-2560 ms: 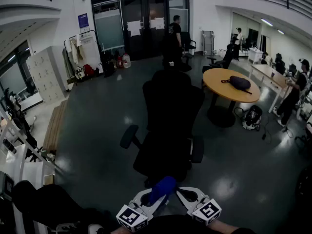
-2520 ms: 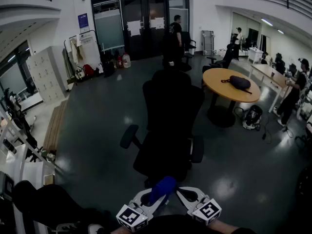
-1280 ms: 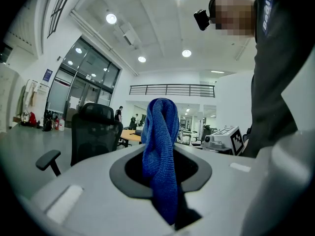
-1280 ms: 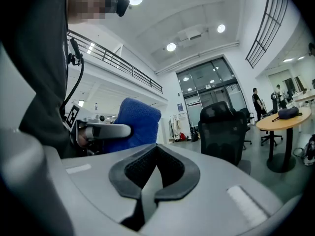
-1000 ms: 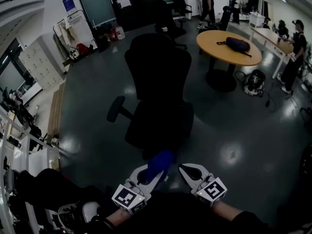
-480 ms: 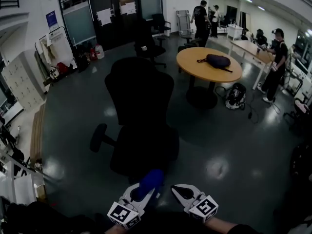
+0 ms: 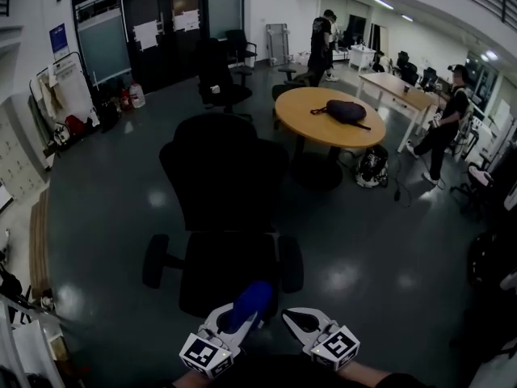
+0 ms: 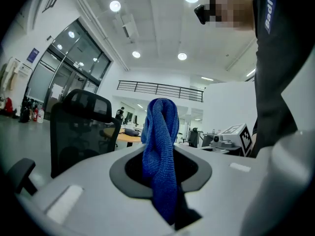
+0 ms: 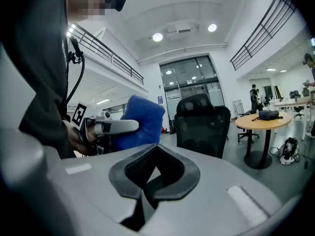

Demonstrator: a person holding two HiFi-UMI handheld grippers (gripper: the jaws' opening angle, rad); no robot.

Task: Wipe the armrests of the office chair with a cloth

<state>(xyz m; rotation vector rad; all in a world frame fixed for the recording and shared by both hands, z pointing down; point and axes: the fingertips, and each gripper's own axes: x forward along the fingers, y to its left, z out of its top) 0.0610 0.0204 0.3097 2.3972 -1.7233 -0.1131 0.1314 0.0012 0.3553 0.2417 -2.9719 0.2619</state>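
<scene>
The black office chair [image 7: 224,217] stands just ahead of me, seat toward me, with its left armrest [image 7: 155,259] and right armrest [image 7: 291,263] both showing. My left gripper [image 7: 234,323] is held low in front of the seat, shut on a blue cloth [image 7: 249,304] that sticks up from its jaws. In the left gripper view the cloth [image 8: 160,146] hangs folded between the jaws, with the chair [image 8: 81,127] beyond. My right gripper [image 7: 296,322] sits beside it, shut and empty. The right gripper view shows the cloth [image 9: 140,122] and the chair [image 9: 202,124].
A round wooden table [image 7: 323,132] with a dark bag [image 7: 346,110] stands behind the chair to the right, a backpack [image 7: 373,166] on the floor by it. A second chair [image 7: 218,75] is further back. People [image 7: 443,128] stand at the right by desks.
The view has swung around the chair: it now sits squarely ahead with both armrests visible, and the table has shifted left. Both grippers keep their pose, the cloth still held.
</scene>
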